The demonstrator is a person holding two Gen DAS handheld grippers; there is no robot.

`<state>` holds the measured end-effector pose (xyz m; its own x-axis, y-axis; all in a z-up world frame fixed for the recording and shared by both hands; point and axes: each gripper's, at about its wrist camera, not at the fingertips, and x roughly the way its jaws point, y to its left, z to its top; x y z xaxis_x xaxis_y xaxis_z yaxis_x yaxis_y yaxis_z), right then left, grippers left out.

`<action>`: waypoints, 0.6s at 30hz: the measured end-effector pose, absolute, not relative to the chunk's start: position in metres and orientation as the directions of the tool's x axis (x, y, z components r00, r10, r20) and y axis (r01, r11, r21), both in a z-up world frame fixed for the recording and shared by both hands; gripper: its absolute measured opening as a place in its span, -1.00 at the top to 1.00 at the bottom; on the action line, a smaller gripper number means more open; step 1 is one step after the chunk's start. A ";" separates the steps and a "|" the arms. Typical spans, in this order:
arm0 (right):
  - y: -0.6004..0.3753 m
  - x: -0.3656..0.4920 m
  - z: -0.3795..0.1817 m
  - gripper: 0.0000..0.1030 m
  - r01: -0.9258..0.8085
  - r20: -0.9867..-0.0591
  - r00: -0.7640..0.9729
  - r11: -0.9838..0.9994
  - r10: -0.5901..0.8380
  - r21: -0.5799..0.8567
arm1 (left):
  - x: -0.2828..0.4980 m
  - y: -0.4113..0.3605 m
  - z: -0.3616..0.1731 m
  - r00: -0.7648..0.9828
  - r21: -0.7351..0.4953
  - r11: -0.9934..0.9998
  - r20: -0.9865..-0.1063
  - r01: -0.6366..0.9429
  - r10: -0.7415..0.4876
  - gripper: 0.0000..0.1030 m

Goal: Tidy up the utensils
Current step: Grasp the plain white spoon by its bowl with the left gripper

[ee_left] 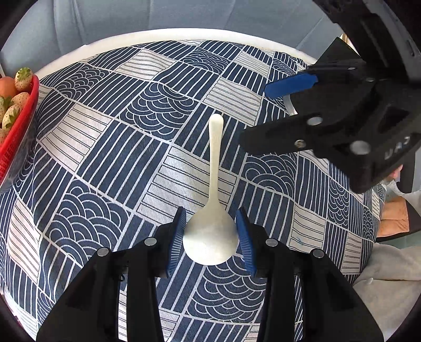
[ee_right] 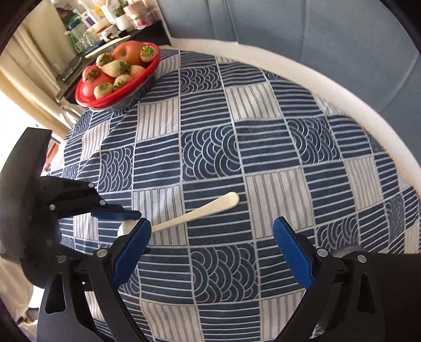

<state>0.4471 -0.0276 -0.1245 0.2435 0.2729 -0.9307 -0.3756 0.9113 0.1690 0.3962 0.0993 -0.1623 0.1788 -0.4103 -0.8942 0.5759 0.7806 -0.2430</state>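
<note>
A white plastic spoon point(ee_left: 214, 184) lies on the blue patterned tablecloth point(ee_left: 105, 147), handle pointing away from me. My left gripper point(ee_left: 210, 236) has a blue pad on each side of the spoon's bowl, touching or nearly touching it. The right wrist view shows the spoon point(ee_right: 200, 211) too, with the left gripper point(ee_right: 123, 221) over its bowl at the left. My right gripper point(ee_right: 211, 252) is open and empty, above the cloth just right of the spoon's handle. It shows in the left wrist view point(ee_left: 268, 115) at the upper right.
A red basket point(ee_right: 84, 98) of pale strawberries and apples stands at the far left of the table; its edge shows in the left wrist view point(ee_left: 18, 139). A white table rim point(ee_right: 342, 84) curves round the back. A cluttered counter point(ee_right: 105, 23) lies beyond.
</note>
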 end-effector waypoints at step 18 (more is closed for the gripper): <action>-0.017 0.424 -0.169 -0.35 -0.090 -0.847 0.091 0.851 0.524 0.517 | 0.351 0.110 -0.143 0.207 -0.292 0.758 -0.849 0.583 -0.486 0.22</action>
<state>0.4242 -0.0171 -0.1687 0.0908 0.5244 -0.8466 -0.0897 0.8510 0.5175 0.3511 0.1096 -0.1425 0.2065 -0.4864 -0.8490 0.5830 0.7580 -0.2925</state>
